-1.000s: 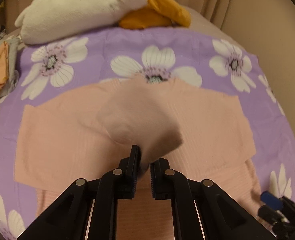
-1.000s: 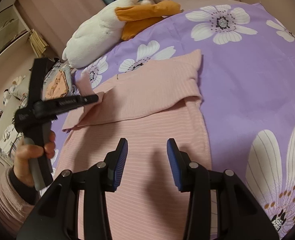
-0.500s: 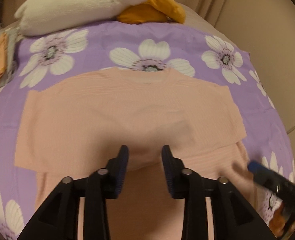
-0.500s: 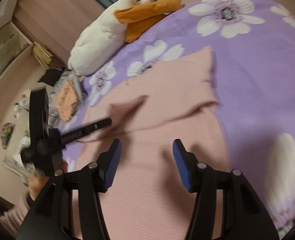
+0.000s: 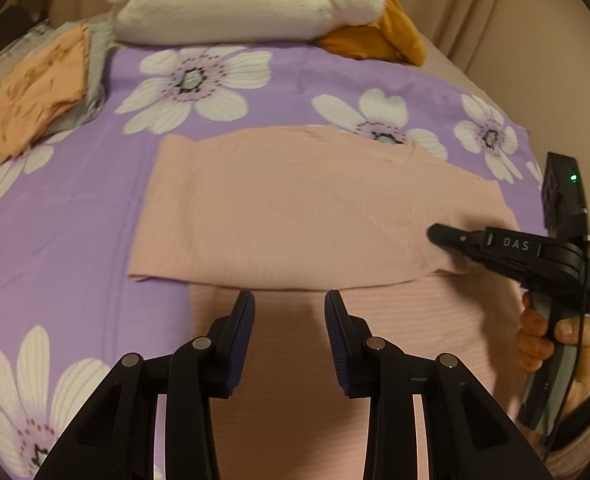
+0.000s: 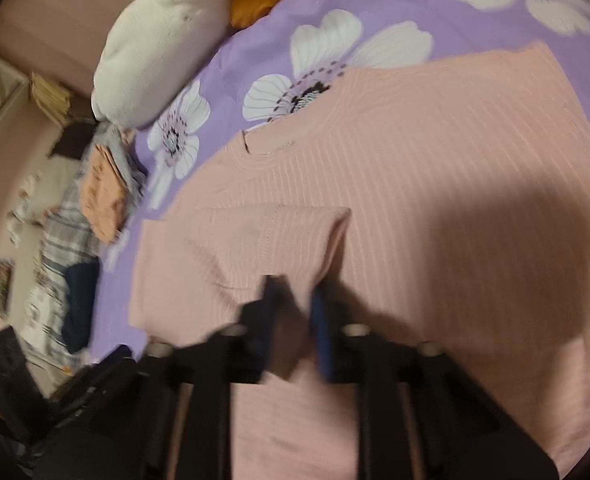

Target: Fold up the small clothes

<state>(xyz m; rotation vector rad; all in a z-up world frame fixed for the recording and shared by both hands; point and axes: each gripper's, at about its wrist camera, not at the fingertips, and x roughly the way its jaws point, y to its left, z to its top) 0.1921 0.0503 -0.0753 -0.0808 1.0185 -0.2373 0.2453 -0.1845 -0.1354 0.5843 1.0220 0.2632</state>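
A pink ribbed top [image 5: 295, 216] lies flat on the purple flowered bedspread [image 5: 75, 208], its sleeves folded across the body. My left gripper [image 5: 289, 312] is open and empty, hovering above the top's lower half. My right gripper [image 6: 295, 312] is narrowly closed on a fold of the pink top [image 6: 415, 200], near the folded sleeve's edge; the view is blurred. In the left wrist view the right gripper [image 5: 439, 234] reaches in from the right, tips at the sleeve's right end.
A white and orange plush toy [image 5: 255, 0] lies at the bed's far edge. A folded orange garment on grey cloth [image 5: 39, 84] sits at the far left. More clothes [image 6: 71, 248] lie past the bed's left side.
My left gripper let go of the sleeve, opened and drew back. My right gripper moved left over the top and closed on its fabric.
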